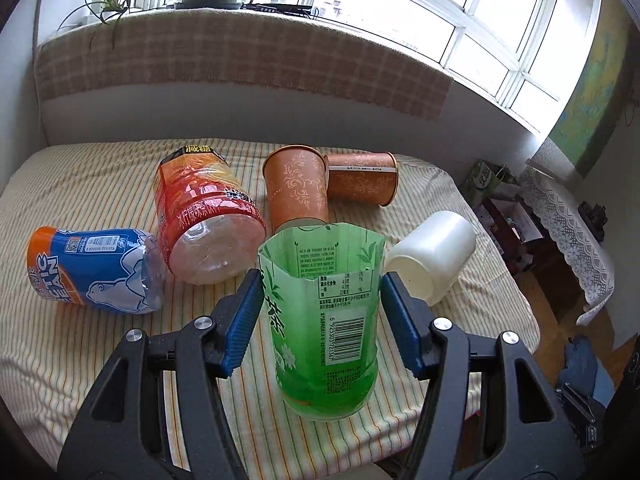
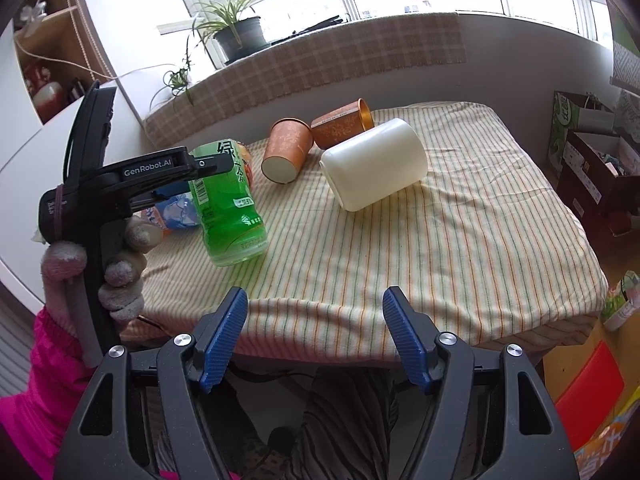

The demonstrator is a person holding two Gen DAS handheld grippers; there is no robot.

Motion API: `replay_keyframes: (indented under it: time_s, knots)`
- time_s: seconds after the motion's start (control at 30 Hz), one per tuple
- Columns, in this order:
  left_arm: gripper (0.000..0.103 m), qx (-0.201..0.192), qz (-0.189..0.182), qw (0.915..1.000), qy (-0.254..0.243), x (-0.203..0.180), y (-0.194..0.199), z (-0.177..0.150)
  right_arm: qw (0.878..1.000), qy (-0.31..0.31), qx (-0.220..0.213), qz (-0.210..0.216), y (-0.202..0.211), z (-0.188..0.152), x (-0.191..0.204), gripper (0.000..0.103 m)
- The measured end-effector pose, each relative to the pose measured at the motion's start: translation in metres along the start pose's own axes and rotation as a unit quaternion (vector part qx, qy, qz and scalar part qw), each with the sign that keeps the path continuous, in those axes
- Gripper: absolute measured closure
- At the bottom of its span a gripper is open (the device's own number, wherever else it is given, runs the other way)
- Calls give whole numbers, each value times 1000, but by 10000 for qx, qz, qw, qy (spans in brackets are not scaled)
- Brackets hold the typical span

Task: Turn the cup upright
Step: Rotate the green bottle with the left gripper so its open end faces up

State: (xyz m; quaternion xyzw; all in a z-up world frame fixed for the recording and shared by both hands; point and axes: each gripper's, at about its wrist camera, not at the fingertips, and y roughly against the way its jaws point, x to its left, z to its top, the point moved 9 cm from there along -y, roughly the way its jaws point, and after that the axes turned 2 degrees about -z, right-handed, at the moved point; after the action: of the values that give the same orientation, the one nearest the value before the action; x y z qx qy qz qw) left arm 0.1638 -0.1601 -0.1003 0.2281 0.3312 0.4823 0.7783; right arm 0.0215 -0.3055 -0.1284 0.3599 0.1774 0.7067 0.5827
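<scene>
A green cut-bottle cup (image 1: pixel 324 320) stands upright on the striped cloth, open end up, slightly tilted in the right wrist view (image 2: pixel 228 208). My left gripper (image 1: pixel 320 320) is open with a blue pad on each side of the cup, small gaps showing. Its black body (image 2: pixel 132 176) shows in the right wrist view. My right gripper (image 2: pixel 316 336) is open and empty at the table's near edge. A white cup (image 1: pixel 434 256) (image 2: pixel 374 164) lies on its side to the right of the green one.
A red cut-bottle cup (image 1: pixel 208 216) and a blue one (image 1: pixel 92 272) lie on their sides at left. Two orange paper cups (image 1: pixel 296 188) (image 1: pixel 362 178) are behind, one lying down. The striped tablecloth (image 2: pixel 460 240) ends at right; boxes (image 2: pixel 592 168) stand beyond.
</scene>
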Motion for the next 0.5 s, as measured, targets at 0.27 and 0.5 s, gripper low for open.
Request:
replay_keyframes:
  time_s: [0.27,0.5]
  knots:
    - [41,-211,134,9995,-218,-9,3,4,10000,-33,23,-18,-3,0,-2,33]
    - [41,-197,254,9987,-402,-14,-3,1,10000,-39,54,-35,-7,-1,-2,33]
